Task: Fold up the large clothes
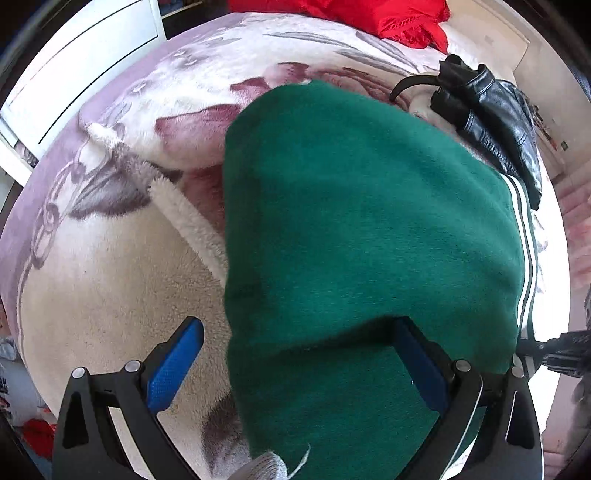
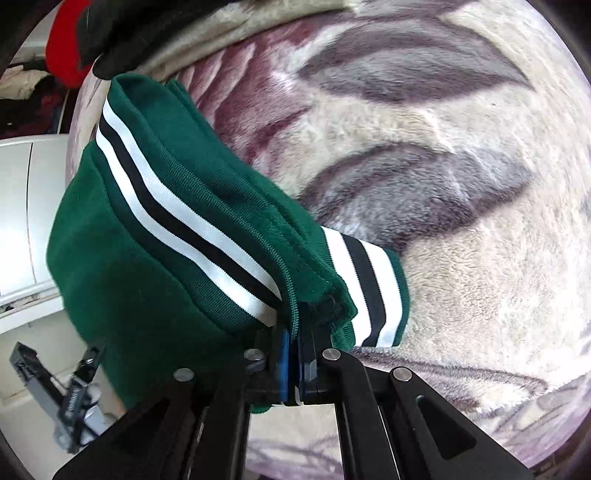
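A green jacket point(image 1: 369, 229) lay folded on a bed, filling the centre and lower right of the left wrist view, its striped hem point(image 2: 177, 218) of white and black bands running from the upper left toward the bottom centre of the right wrist view, with a striped cuff point(image 2: 369, 291) just right of it. The right gripper point(image 2: 293, 363) at the bottom centre of its view had its jaws shut tight on the jacket's zipper edge where the hem ended. The left gripper point(image 1: 295, 365) at the bottom of its own view stood with its jaws wide apart, the right blue pad point(image 1: 421, 362) lying against the green cloth and the left pad point(image 1: 173, 369) over bare blanket, gripping nothing. Under the jacket spread a plush floral blanket point(image 1: 110, 288) in cream, grey and maroon. A black leather jacket point(image 1: 491, 122) lay at the upper right of the left view, a red garment point(image 1: 369, 14) at the top edge, and white furniture point(image 1: 85, 62) at the upper left.
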`<state>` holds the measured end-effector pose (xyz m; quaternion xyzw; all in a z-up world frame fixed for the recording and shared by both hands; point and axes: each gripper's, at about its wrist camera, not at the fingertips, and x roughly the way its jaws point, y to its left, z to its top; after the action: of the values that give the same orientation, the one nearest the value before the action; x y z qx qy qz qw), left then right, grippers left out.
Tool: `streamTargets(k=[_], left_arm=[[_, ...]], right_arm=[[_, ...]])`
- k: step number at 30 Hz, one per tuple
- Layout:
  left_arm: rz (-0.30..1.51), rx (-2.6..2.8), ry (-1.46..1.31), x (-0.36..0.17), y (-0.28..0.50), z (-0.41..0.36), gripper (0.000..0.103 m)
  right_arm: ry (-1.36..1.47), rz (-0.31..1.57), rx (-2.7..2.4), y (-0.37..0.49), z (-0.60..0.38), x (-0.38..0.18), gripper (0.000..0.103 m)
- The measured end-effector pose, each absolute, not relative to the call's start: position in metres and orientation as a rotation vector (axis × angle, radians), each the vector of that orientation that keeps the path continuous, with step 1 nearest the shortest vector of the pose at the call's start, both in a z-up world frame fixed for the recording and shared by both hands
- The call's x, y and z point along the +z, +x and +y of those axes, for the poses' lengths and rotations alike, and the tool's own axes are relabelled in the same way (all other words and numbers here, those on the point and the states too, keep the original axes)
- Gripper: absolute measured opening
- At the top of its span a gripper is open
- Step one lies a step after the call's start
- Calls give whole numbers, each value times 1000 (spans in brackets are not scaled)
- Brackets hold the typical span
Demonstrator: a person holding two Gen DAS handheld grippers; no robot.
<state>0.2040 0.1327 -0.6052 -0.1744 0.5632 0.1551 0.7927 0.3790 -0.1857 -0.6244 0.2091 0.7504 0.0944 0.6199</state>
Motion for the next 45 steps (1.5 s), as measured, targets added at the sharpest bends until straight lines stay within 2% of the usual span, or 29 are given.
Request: streamTargets(k=[2,3,4,7,11,14,15,16,17,20,24,26,28,30,32,33,34,35,39,40,41,45], left_arm=[[1205,333,-390,-601,206,134,103],[1193,335,-399,-597,205,136,103],[1180,337,-408,-592,206,139,103],[1134,363,-423,-575,212,152,103],[1085,418,-440,-563,227,179,103],[1077,454,-454,-565,234,195,103],[1075,463,-462,-567,235,200,103],[1077,470,-464,-568,236,202,103],[1079,476,-464,-571,236,204,103],[1085,484,-482,-581,234,209,103],[1068,407,-592,-593,234,208,103],[1069,388,-619,-597,239,206,103],[1088,394,-599,-602,243,206,103],[1091,389,-595,-603,242,208,103],[1090,384,-608,-602,238,212,103],[1092,387,-612,-601,236,214,103],[1096,395,-620,-600,234,216,103],[1096,409,-634,-598,231,219,103],[1067,494,-685,-585,213,234,103],[1067,516,-686,-583,209,237,103],[1074,551,-684,-583,204,239,103],[1117,612,-684,-596,194,249,103]], right_arm=[[527,1763,247,385,-190,-617,19],[531,1747,260,389,-193,-607,36],[526,1719,265,393,-195,-598,47],[530,1616,337,415,-190,-571,59],[499,1559,429,476,-158,-575,60],[560,1595,499,518,-130,-606,60],[583,1601,522,526,-120,-609,56],[618,1589,546,530,-112,-611,11],[609,1588,570,532,-100,-610,3],[493,1496,502,530,-86,-584,2],[518,1377,353,545,-112,-557,2],[474,1403,276,559,-113,-577,2],[437,1549,268,562,-103,-621,2],[444,1674,269,562,-95,-646,4],[417,1713,269,568,-85,-642,15],[386,1713,257,571,-81,-631,29],[339,1695,251,574,-75,-613,49],[299,1663,265,576,-67,-596,56],[99,1546,399,564,-25,-519,61],[74,1535,487,560,-1,-506,68],[60,1550,560,559,8,-497,70],[-127,1662,908,539,124,-519,70]])
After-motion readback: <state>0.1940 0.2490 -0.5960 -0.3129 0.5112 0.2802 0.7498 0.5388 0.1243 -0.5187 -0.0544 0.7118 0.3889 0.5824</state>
